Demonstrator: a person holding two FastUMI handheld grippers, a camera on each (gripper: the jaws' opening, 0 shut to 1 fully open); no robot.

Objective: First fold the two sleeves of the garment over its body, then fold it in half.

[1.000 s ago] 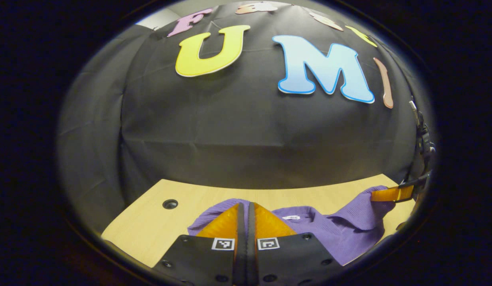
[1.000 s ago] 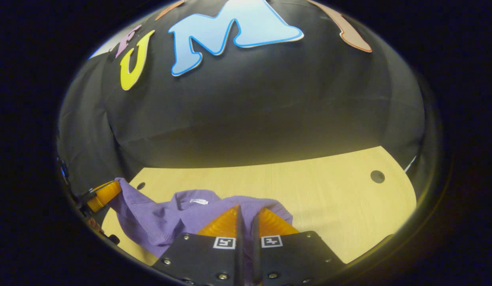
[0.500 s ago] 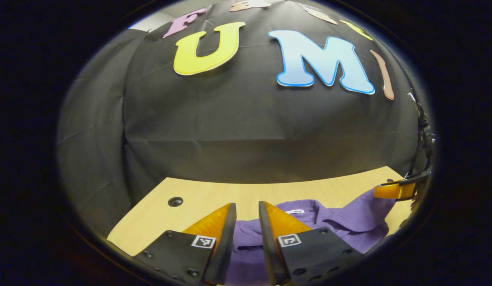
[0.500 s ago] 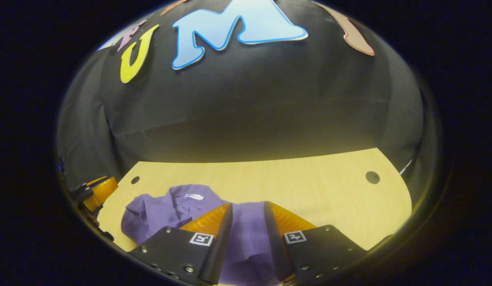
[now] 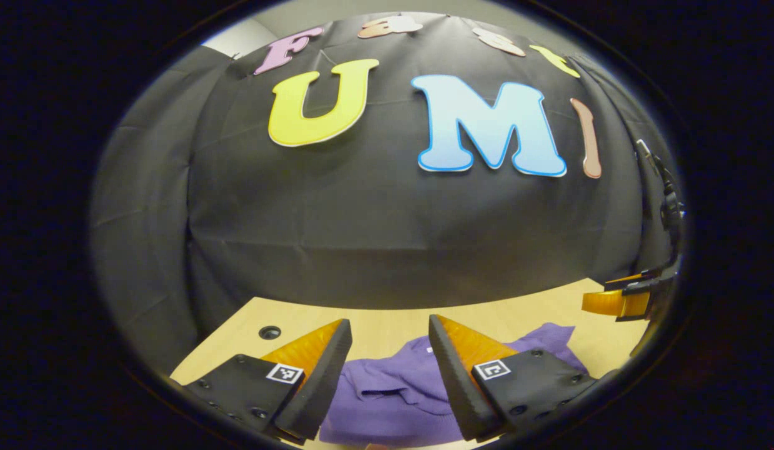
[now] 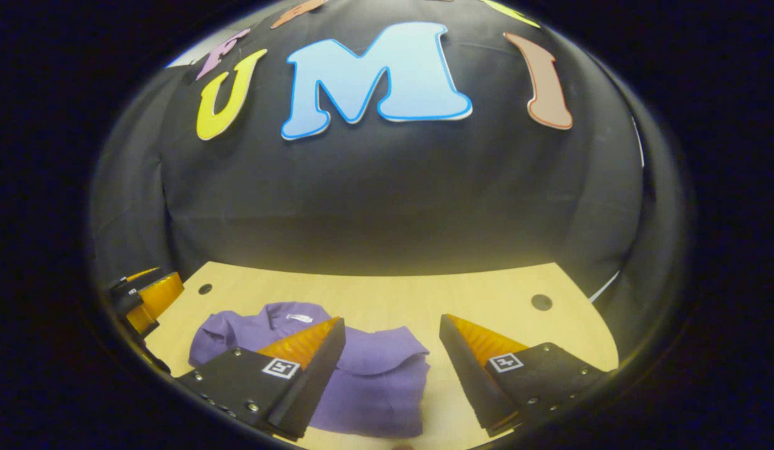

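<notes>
The purple garment [image 5: 393, 394] [image 6: 368, 375] lies folded in a compact heap on the light wooden table [image 6: 387, 300], its collar with a white label [image 6: 297, 317] toward the back. In the left gripper view my left gripper [image 5: 387, 328] is open above the cloth, nothing between its orange fingers. My right gripper [image 6: 390, 325] is open too in the right gripper view, raised over the garment's right part. Each gripper appears at the other view's edge: the right gripper [image 5: 618, 300] far right, the left gripper [image 6: 146, 294] far left.
The black booth cloth [image 5: 387, 212] hangs right behind the table. Round holes mark the tabletop: one hole [image 5: 269, 332] at back left, another hole [image 6: 541, 302] at back right. Bare wood stretches to the right of the garment.
Both grippers went from shut on the purple cloth to wide open. The lifted cloth dropped onto the table, and both grippers rose off it.
</notes>
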